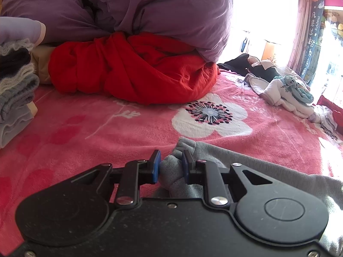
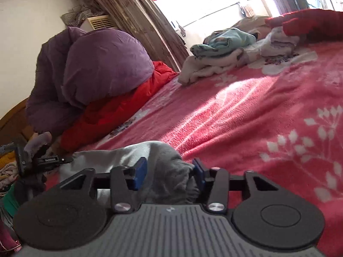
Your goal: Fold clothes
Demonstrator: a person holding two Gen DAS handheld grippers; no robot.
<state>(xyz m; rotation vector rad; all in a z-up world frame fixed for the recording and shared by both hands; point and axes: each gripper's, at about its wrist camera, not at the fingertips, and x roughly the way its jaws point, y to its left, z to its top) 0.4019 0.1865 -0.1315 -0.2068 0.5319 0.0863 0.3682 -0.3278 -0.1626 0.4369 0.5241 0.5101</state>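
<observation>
A grey garment (image 1: 268,167) lies on the pink flowered blanket (image 1: 107,128). My left gripper (image 1: 171,167) is shut on a bunched corner of it, low over the bed. In the right wrist view my right gripper (image 2: 169,173) is shut on another bunched part of the same grey garment (image 2: 137,152). The left gripper (image 2: 42,160) shows at the far left of that view, at the garment's other end.
A red quilt (image 1: 133,70) and a purple duvet (image 1: 139,10) are heaped at the bed's head. A stack of folded clothes (image 1: 15,81) stands at the left. A pile of unfolded light clothes (image 1: 285,94) lies at the far right, also in the right wrist view (image 2: 225,53).
</observation>
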